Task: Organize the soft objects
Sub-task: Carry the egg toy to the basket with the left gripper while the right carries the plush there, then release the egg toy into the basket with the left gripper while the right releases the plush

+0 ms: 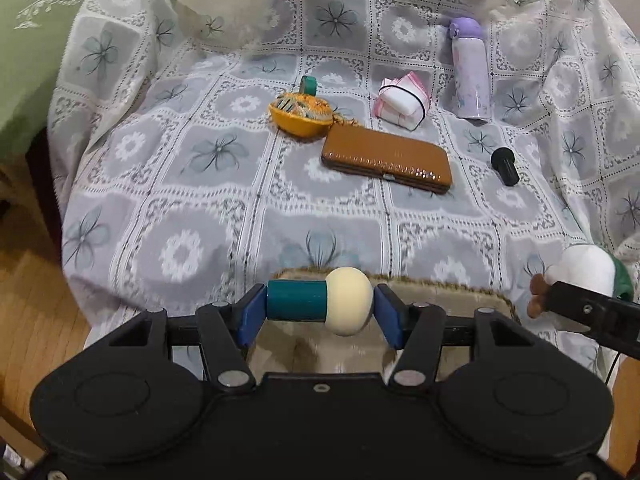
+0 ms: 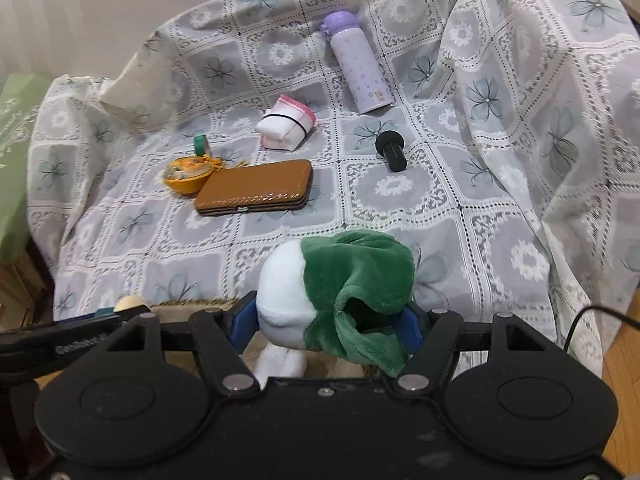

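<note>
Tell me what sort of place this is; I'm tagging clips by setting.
Probably a home living room or bedroom: a lace floral cloth draped over seat-like furniture, a green embroidered cushion beside it, wooden flooring, and personal items like a purple flask.

- left gripper (image 1: 319, 307) tilting steeply down, blue fingers (image 1: 251, 314) clamping something end to end
- right gripper (image 2: 326, 322) angling down likewise, fingers (image 2: 242, 320) pinching something, sitting just right of left

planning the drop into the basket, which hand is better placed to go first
Left, probably. The left tool holds its mushroom toy right above the basket. The right tool, gripping the green and white plush, sits towards the basket's side.
</note>
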### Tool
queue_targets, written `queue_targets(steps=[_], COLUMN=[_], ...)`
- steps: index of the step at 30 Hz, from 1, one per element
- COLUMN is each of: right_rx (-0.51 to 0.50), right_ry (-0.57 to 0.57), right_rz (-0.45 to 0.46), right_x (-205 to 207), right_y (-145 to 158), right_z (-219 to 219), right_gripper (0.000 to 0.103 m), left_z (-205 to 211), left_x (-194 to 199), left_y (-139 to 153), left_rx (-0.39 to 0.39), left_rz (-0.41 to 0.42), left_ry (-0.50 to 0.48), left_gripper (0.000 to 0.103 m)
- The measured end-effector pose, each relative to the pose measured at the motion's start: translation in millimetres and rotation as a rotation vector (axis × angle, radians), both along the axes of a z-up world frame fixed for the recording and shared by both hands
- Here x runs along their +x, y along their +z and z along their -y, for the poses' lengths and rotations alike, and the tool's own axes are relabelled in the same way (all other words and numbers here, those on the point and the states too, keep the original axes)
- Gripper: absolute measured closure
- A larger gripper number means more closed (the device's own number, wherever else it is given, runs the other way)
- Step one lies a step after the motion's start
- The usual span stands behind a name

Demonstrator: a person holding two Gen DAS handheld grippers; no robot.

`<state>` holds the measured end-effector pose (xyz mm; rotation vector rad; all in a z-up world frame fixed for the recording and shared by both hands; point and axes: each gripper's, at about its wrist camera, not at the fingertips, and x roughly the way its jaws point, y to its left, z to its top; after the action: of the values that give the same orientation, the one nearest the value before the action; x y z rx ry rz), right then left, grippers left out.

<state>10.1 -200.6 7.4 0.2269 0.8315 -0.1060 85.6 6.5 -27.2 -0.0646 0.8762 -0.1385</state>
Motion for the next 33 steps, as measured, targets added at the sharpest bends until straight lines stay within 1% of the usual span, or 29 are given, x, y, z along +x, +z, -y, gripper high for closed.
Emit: queue_targets(steps=[6,14,17,23,33], right_rx=[0.025,0.022,0.023,0.031,0.028], right_ry=[0.021,0.045,0.062,0.068,0.084], right_rz=[0.015,0.022,0.006,-0.026,-0.034], right_x=[-31.3,-57.8,-57.1,-54.7,-53.8], right_y=[6.9,12.8,9.0,1.5,0.5], right_z=[-6.4,-16.8,-18.7,-20.3,-22.8], right_gripper=[0.034,0.034,0.034,0.034,0.033], left_z=[-2.0,0.7,4.4,8.3,9.0], left_x=[-26.6,-43.9,-41.4,-30.7,-29.1], left_y=[0.1,4.5,2.8,-0.9,-4.1], left_rx=[0.000,0.014,0.022,0.050,0.046], left_rz=[0.012,0.040,0.037,0.037,0.023], left_ry=[0.022,0.027,0.017,0.027,0.045], left_gripper=[0.048,0.048,0.048,0.048,0.046])
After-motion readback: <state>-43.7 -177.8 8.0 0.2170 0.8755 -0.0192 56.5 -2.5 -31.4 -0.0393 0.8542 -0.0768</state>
